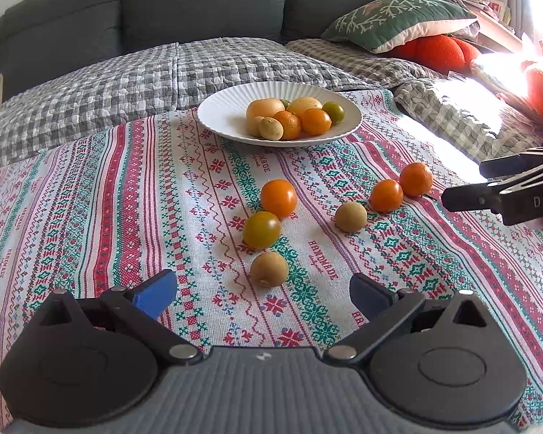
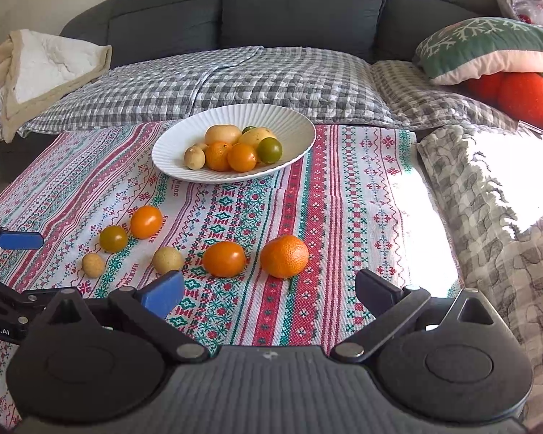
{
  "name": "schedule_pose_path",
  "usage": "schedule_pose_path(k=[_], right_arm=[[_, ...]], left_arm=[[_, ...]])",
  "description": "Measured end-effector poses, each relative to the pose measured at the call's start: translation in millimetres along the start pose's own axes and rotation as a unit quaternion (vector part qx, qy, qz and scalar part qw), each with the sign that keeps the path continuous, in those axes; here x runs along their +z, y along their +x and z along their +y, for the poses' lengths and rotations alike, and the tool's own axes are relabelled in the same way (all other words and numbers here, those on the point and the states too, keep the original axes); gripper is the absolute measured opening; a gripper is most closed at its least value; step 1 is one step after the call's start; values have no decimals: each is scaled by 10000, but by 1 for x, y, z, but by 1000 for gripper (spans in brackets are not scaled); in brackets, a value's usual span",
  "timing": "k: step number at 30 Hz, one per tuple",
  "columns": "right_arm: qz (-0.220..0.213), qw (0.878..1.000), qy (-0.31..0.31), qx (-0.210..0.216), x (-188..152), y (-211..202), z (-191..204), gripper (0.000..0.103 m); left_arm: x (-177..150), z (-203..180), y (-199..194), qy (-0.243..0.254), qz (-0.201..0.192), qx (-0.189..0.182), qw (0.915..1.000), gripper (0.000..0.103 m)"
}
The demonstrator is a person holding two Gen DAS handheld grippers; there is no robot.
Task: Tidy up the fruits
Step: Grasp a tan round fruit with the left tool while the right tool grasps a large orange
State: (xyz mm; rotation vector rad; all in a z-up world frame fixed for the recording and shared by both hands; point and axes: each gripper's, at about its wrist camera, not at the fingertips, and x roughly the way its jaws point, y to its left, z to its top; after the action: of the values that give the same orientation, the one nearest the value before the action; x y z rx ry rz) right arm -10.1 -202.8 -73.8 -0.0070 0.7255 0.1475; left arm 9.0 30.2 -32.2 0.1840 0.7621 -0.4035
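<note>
- Right, both tongs, left tongs (image 1: 262,294) & right tongs (image 2: 269,291), gape apart, empty.
- Round mandarin (image 2: 284,256) on soft cloth (image 2: 344,188) could roll if nudged.
- White plate (image 2: 300,123) already piled; another fruit may tumble off.

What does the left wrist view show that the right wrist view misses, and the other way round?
Only the left wrist view: the bright sunlit clutter at the far right.
Only the right wrist view: a cream blanket on the sofa's left end.
Both: the white plate of fruit, six loose fruits on the patterned cloth, including the mandarin, the green pillow, and each open, empty hand-held gripper, left and right.
</note>
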Motion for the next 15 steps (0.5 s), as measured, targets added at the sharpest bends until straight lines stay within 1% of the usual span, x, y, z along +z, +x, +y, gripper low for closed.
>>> schedule_pose_path(k=[3, 5, 7, 9, 15], right_arm=[[49, 9999, -47, -109, -6, 6, -2, 101], [83, 9999, 1, -149, -8, 11, -5, 101], [116, 9997, 45, -198, -10, 15, -8, 100], [144, 9996, 60, -244, -11, 19, -10, 99], [232, 9993, 78, -297, -13, 31, -14, 93]], left_arm=[[-3, -1, 4, -137, -7, -79, 9999, 98], [-4, -2, 7, -191, 8, -181, 9997, 93], [-4, -2, 10, -220, 33, -224, 9995, 84], [-4, -3, 14, -257, 89, -251, 9993, 78], [-4, 0, 18, -393, 123, -279, 9988, 65]])
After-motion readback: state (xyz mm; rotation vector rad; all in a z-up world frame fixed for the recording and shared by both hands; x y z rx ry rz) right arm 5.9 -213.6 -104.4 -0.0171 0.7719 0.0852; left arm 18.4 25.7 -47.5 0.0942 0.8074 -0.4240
